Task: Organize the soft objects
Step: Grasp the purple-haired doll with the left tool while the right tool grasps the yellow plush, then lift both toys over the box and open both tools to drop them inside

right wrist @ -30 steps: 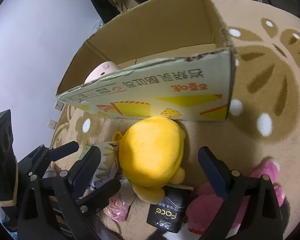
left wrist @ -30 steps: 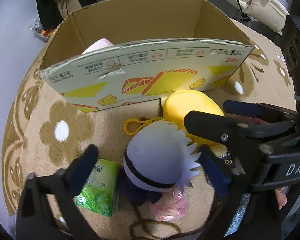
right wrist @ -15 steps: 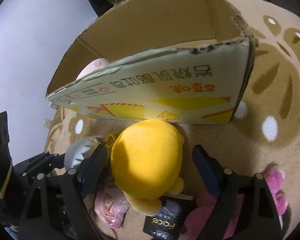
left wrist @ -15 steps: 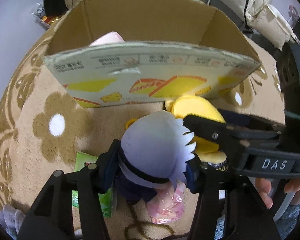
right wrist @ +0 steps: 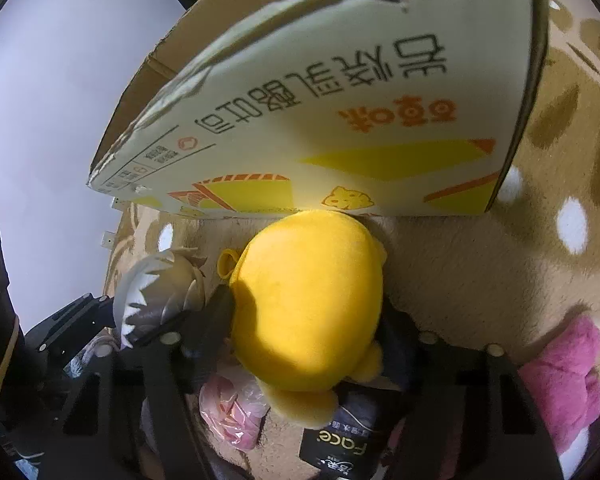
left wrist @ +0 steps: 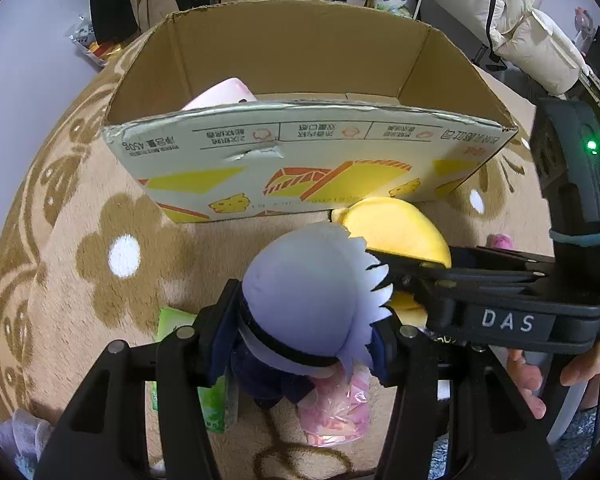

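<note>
An open cardboard box [left wrist: 300, 172] stands on the carpet; a pale pink plush [left wrist: 224, 94] lies inside at its left. My left gripper [left wrist: 304, 336] is shut on a white-haired plush doll [left wrist: 312, 292], held just in front of the box. My right gripper [right wrist: 312, 320] is shut on a yellow plush [right wrist: 308, 300], close against the box's printed front wall [right wrist: 340, 120]. The yellow plush also shows in the left wrist view [left wrist: 396, 228], and the doll in the right wrist view [right wrist: 156, 288].
On the beige flower carpet [left wrist: 120, 248] lie a green tissue pack [left wrist: 172, 320], a pink plastic bag [left wrist: 336, 408], a black "Face" packet [right wrist: 336, 436] and a magenta plush [right wrist: 564, 372]. Shelves and bedding stand behind the box.
Both grippers have closed from open: the left on the white-haired doll, the right on the yellow plush. Both now sit nearer the box, the doll lifted off the carpet.
</note>
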